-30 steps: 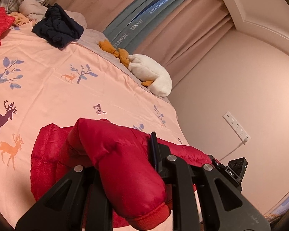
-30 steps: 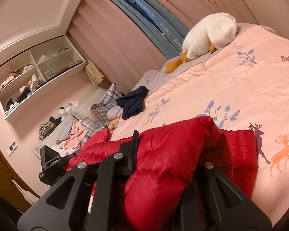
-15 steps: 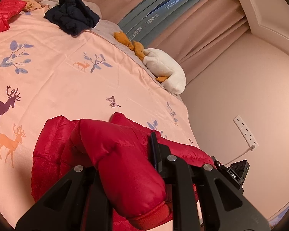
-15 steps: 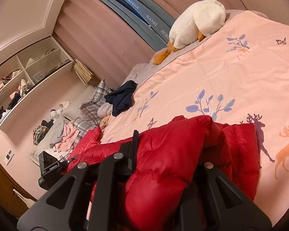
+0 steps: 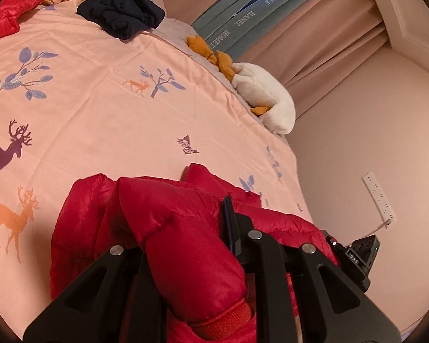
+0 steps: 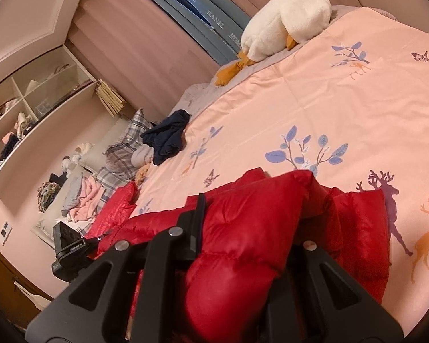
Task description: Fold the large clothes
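A red puffer jacket (image 5: 168, 228) lies bunched at the near edge of the pink bedspread (image 5: 100, 108). My left gripper (image 5: 183, 228) is shut on a padded fold of it near a ribbed cuff (image 5: 223, 317). My right gripper (image 6: 248, 223) is shut on another thick fold of the same jacket (image 6: 243, 243). Each gripper's far finger is hidden under the fabric. The other gripper's camera block shows at the edge of each view, in the left wrist view (image 5: 360, 257) and in the right wrist view (image 6: 68, 245).
A dark navy garment (image 5: 123, 14) and a white plush duck (image 5: 266, 100) lie at the far side of the bed. Another red piece (image 5: 5, 14) lies at the far left. Plaid pillows (image 6: 123, 148) and shelves (image 6: 28, 103) stand beyond. A wall socket strip (image 5: 379, 195) is right.
Both grippers have moved forward over the bed with the jacket held; the far clothes and the plush duck appear nearer and higher in both views. The grips are unchanged.
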A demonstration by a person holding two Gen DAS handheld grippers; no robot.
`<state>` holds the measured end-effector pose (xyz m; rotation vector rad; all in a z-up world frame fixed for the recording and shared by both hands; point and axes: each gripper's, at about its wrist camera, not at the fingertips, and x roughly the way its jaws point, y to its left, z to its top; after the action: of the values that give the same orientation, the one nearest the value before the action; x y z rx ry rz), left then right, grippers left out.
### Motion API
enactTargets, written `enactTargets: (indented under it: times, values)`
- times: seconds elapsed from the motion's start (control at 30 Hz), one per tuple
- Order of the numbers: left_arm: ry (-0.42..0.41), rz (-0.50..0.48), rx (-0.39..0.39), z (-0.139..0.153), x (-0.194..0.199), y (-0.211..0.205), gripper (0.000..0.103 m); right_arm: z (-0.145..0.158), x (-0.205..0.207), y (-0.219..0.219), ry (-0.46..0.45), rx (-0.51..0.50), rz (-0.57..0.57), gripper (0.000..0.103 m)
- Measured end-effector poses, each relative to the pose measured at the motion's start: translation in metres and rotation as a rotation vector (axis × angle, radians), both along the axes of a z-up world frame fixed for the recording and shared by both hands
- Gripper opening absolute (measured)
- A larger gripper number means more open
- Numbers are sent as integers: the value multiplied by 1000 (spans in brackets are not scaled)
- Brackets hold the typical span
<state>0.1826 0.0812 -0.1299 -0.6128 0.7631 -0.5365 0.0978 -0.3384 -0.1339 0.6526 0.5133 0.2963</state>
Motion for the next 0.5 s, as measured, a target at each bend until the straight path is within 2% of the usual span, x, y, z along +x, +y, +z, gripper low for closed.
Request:
enactTargets:
  times: [0.5]
  values:
    - [50,16,87,-11,30,-13,16,-17,32,-1,75,-29,-31,13]
